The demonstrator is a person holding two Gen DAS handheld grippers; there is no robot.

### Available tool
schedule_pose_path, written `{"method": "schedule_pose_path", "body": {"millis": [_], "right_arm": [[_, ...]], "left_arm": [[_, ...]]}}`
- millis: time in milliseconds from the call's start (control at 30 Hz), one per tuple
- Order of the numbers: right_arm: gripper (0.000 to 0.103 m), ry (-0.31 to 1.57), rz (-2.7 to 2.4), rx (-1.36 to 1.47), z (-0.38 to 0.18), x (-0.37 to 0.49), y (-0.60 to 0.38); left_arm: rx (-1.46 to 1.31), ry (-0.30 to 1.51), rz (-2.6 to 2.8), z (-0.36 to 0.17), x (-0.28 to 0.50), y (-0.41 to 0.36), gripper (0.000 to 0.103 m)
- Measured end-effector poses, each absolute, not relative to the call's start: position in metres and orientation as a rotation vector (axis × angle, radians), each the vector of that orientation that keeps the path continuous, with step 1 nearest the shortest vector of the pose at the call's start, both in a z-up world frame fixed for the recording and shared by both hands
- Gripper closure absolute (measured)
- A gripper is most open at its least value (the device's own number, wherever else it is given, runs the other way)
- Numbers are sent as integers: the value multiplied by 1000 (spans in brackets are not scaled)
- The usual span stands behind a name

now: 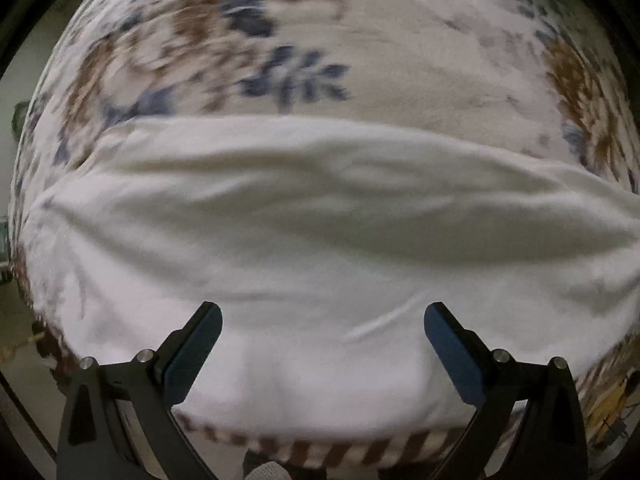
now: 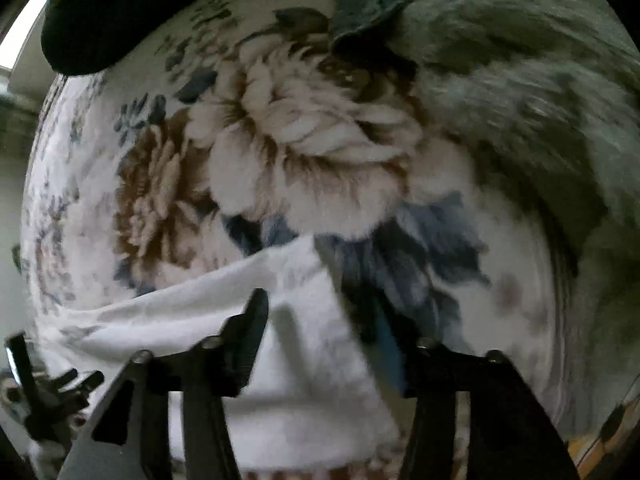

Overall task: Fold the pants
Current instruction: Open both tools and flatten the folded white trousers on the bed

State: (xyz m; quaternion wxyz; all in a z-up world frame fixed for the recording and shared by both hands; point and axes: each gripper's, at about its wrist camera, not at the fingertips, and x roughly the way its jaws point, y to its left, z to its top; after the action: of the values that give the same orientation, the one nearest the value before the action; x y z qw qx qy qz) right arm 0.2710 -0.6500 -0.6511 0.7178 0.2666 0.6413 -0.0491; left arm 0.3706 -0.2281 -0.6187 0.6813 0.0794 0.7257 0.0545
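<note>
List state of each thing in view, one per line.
white pants: lying flat on the blanket, lightly wrinkled, not gripped
floral blanket: spread out under the pants
grey fuzzy cloth: bunched up on the blanket
left gripper: open, empty
right gripper: open, over the pants' edge

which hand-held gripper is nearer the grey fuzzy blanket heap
Right. The right hand-held gripper hovers near the grey heap; the left hand-held gripper, over white pants, has none in view.

A bedroom at home: flowered bedspread (image 1: 400, 60), grey blanket (image 2: 520, 100).
</note>
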Motion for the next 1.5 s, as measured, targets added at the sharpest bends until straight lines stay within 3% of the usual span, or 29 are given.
{"method": "schedule_pose_path", "body": {"millis": [267, 333, 400, 600, 833, 933, 967, 1000, 1100, 1333, 1400, 1500], "right_arm": [[47, 1487, -66, 808, -615, 210, -563], [50, 1505, -30, 891, -621, 199, -516], [63, 1534, -10, 934, -633, 191, -463], [64, 1535, -52, 1089, -663, 181, -349], [64, 1498, -217, 1279, -699, 168, -288], [66, 1452, -289, 1262, -696, 166, -277], [80, 1446, -306, 1247, -694, 166, -273], [85, 1448, -316, 1221, -690, 166, -269], [89, 1452, -312, 1107, -673, 169, -260], [90, 1512, -252, 922, -650, 181, -250], [92, 1531, -242, 889, -644, 176, -260], [92, 1532, -201, 865, -643, 169, -263]], "left_arm": [[-32, 1636, 345, -586, 331, -91, 0], [-67, 1625, 411, -582, 324, -46, 0], [-83, 1620, 457, -579, 315, -11, 0], [-251, 1624, 511, -584, 282, 81, 0], [-533, 1645, 410, -628, 263, 155, 1], [-565, 1587, 373, -633, 257, 169, 12], [-570, 1565, 364, -633, 253, 176, 19], [-574, 1542, 367, -631, 249, 187, 33], [-622, 1485, 351, -618, 234, 203, 62], [-659, 1442, 265, -603, 203, 233, 75], [-632, 1441, 262, -580, 195, 222, 87], [-628, 1454, 260, -562, 180, 219, 89]]}}
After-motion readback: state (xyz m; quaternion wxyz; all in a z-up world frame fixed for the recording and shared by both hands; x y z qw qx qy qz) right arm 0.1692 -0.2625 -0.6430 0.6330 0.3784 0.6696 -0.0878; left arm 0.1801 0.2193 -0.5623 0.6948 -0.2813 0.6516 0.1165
